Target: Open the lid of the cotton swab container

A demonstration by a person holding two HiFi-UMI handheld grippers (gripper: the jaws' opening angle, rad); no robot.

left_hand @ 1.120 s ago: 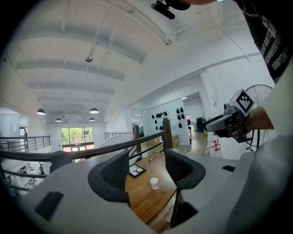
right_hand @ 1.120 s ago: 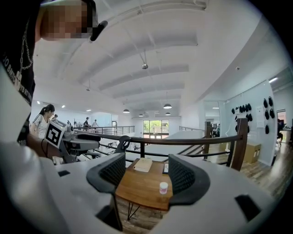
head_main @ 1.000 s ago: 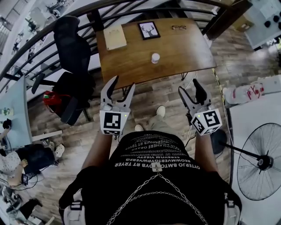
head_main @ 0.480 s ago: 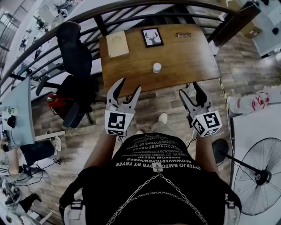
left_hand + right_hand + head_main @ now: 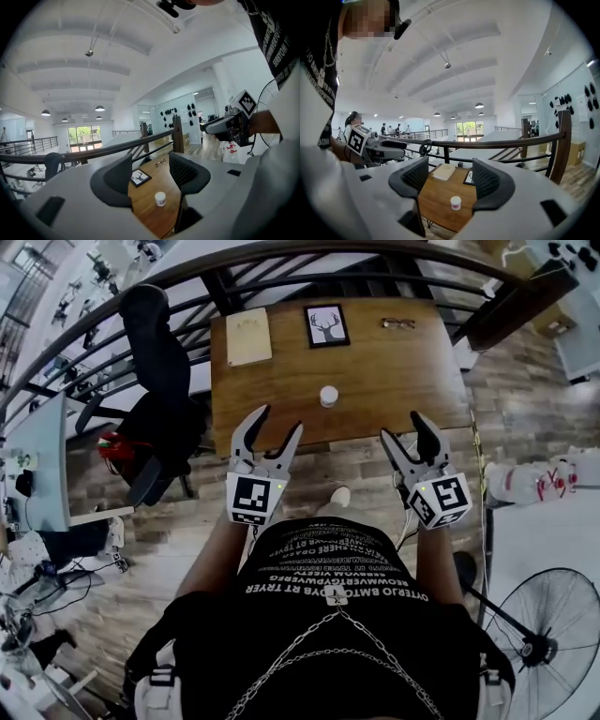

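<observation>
A small white cotton swab container (image 5: 328,396) with its lid on stands near the front middle of a wooden table (image 5: 394,371). It shows between the jaws in the left gripper view (image 5: 160,198) and the right gripper view (image 5: 455,202), still far off. My left gripper (image 5: 268,427) hangs at the table's near edge, left of the container, open and empty. My right gripper (image 5: 403,429) is level with it on the right, also open with nothing between its fingers.
On the table's far side lie a tan notebook (image 5: 248,336), a framed deer picture (image 5: 328,325) and a pair of glasses (image 5: 398,323). A black office chair (image 5: 159,381) stands left of the table, a railing behind it, a floor fan (image 5: 553,634) at right.
Both grippers have moved forward toward the table, now reaching its near edge. Their jaws stay open as before. The container has not moved on the table.
</observation>
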